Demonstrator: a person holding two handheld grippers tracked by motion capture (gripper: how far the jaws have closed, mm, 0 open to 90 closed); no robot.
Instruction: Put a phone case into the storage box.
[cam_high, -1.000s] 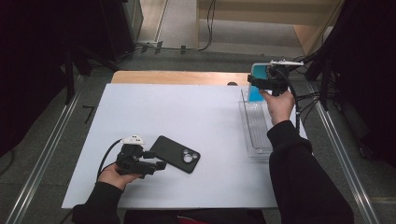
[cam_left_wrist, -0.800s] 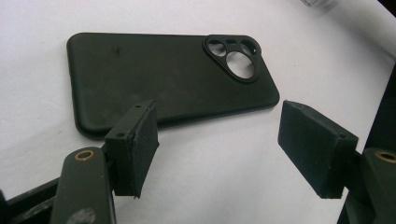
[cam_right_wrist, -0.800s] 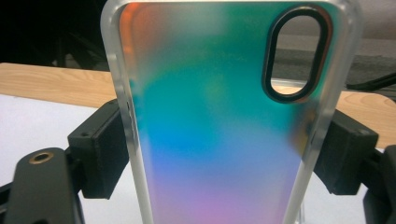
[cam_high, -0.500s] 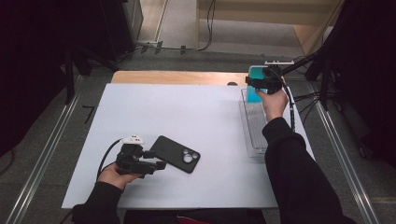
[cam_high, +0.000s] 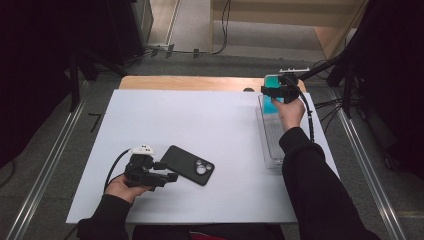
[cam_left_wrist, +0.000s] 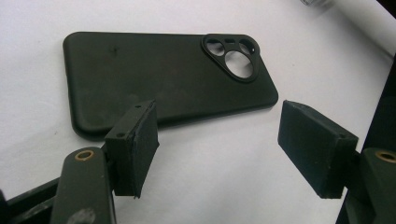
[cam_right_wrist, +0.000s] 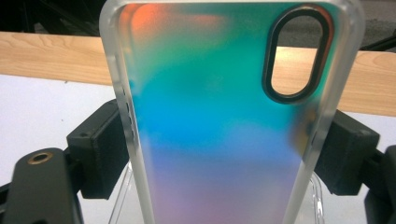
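Note:
A black phone case (cam_high: 189, 165) lies back up on the white board, its camera cut-outs toward the right. My left gripper (cam_high: 166, 171) rests on the board at the case's near-left corner, jaws open. In the left gripper view the black phone case (cam_left_wrist: 163, 74) lies just beyond the left gripper (cam_left_wrist: 224, 144), and one pad overlaps its edge without pressing on it. My right gripper (cam_high: 276, 92) is at the back right, shut on a translucent iridescent phone case (cam_high: 270, 103) by its long sides. That iridescent case (cam_right_wrist: 219, 121) stands upright in the right gripper (cam_right_wrist: 224, 151), with its oval camera hole at the top.
A clear plastic tray (cam_high: 272, 145) lies along the right side of the white board (cam_high: 200, 120), under the right hand. A strip of wooden tabletop (cam_high: 190, 82) shows behind the board. Metal rails and cables run beside the table.
My right hand has moved left and a little lower with the iridescent case in its grip. The left hand and the black case have stayed put.

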